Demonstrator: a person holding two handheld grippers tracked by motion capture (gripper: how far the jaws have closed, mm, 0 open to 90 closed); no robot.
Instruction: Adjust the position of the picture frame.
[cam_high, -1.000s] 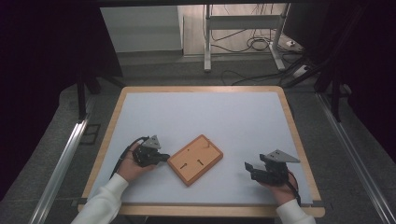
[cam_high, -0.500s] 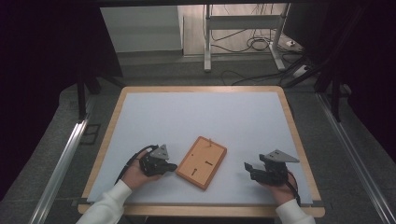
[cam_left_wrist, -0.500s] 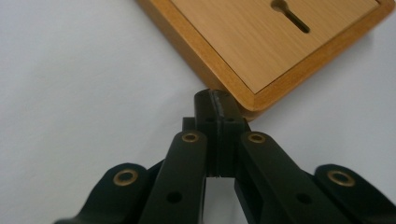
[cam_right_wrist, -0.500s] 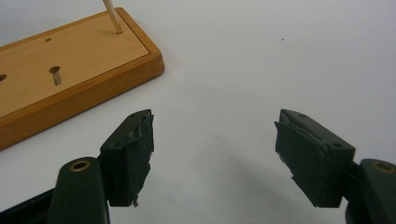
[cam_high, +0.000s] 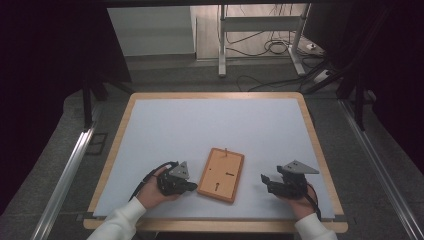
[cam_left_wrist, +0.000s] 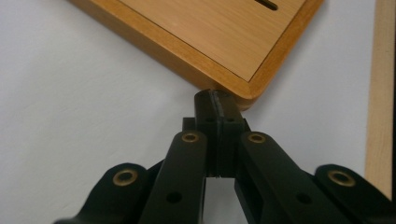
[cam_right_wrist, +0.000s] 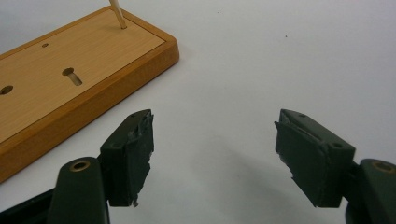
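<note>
Left gripper (cam_left_wrist: 218, 100): jaws pressed together, tips touching wooden board (cam_high: 221, 174) corner. Right gripper (cam_right_wrist: 215, 154): jaws spread, empty, right of board.

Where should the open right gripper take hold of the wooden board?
Probably across the board's raised right long edge, from the right gripper's side. It lies flat, too broad to span, but its thick rim stands above the mat, and that side is unobstructed.

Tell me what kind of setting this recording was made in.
Probably a lab or recording station rather than a home: a wood-edged table with a plain white top, dark curtains at the sides, and loose cables on the floor behind a metal stand. A wooden board lies between the two hand-held grippers.
</note>
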